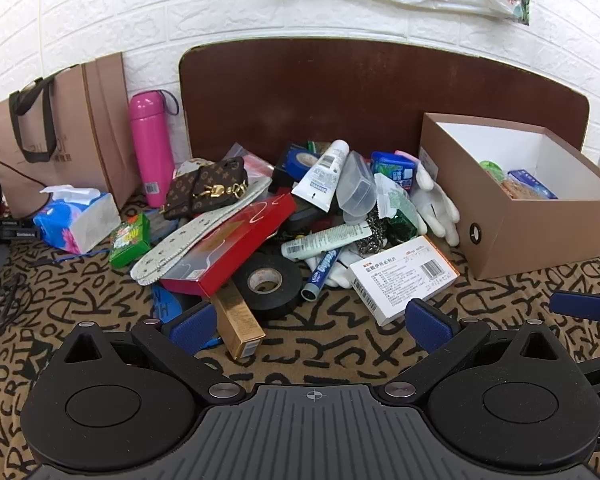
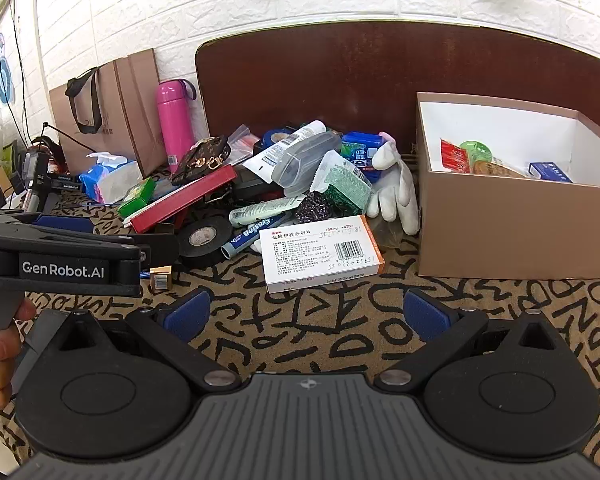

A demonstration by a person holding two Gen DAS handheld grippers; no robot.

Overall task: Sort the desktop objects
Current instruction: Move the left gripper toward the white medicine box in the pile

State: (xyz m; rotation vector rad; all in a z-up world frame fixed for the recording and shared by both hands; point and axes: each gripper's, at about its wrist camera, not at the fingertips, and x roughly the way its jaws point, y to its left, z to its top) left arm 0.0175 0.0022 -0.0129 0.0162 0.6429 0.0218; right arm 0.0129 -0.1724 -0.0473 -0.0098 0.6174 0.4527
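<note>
A pile of desktop clutter lies on the patterned cloth: a white medicine box point(image 1: 404, 276) point(image 2: 320, 256), a black tape roll point(image 1: 266, 280) point(image 2: 204, 238), a red flat box point(image 1: 228, 248), a small gold box point(image 1: 238, 320), a blue marker point(image 1: 324, 272), tubes and a white glove point(image 2: 396, 196). To the right stands an open brown cardboard box point(image 1: 540, 232) point(image 2: 500, 232) holding a few items. My left gripper point(image 1: 310, 326) hovers open just short of the pile, its left finger beside the gold box. My right gripper point(image 2: 308, 316) is open over bare cloth in front of the medicine box.
A pink bottle point(image 1: 150, 148), a brown paper bag point(image 1: 60, 132), a tissue pack point(image 1: 76, 220) and a green box point(image 1: 130, 238) sit at the left. A brown headboard and white brick wall close the back. Cables and devices point(image 2: 36, 176) lie far left.
</note>
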